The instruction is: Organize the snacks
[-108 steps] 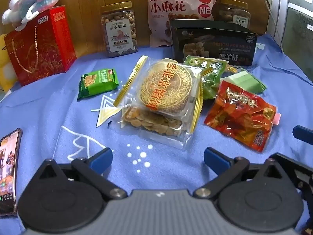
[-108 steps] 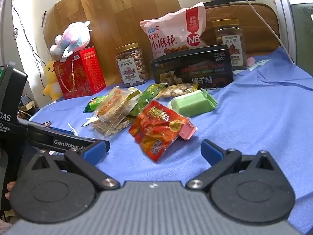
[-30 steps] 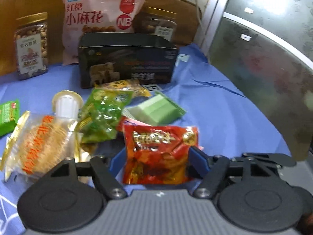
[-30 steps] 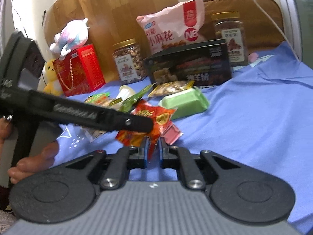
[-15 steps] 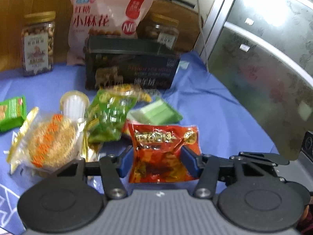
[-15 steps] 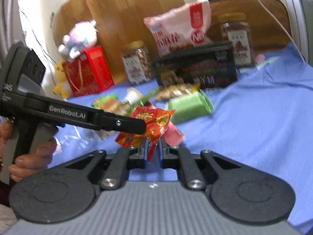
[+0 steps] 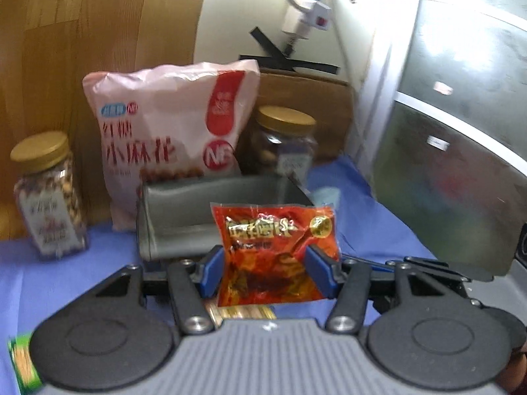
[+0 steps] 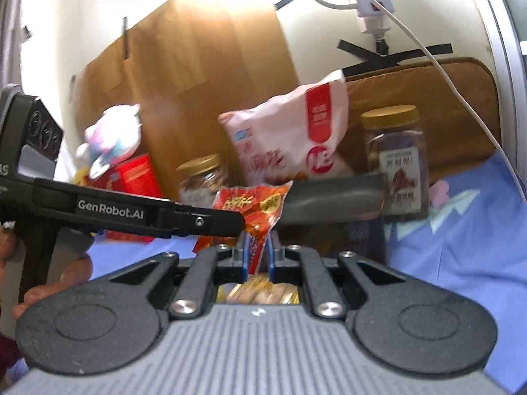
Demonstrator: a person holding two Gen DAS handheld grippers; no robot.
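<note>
A red snack packet (image 7: 273, 247) hangs in the air, held from two sides. My left gripper (image 7: 266, 271) is shut on it, a blue pad pressing each side edge. My right gripper (image 8: 257, 256) is shut on the lower end of the same red packet (image 8: 253, 207). In the right wrist view the left gripper's black finger (image 8: 197, 220) reaches in from the left to the packet. Just behind the packet stands an open dark box (image 7: 197, 217), seen too in the right wrist view as the dark box (image 8: 332, 200).
Behind the box stand a pink snack bag (image 7: 171, 125) and two gold-lidded jars (image 7: 46, 194) (image 7: 283, 144). A green packet (image 7: 19, 362) lies on the blue cloth (image 7: 66, 279). A red gift box (image 8: 138, 171) with a plush toy (image 8: 112, 138) sits far left. A person's hand (image 8: 59, 279) grips the left handle.
The left jaws closed onto the red packet. Both grippers then lifted it off the cloth and carried it up toward the dark box, leaving the other packets below.
</note>
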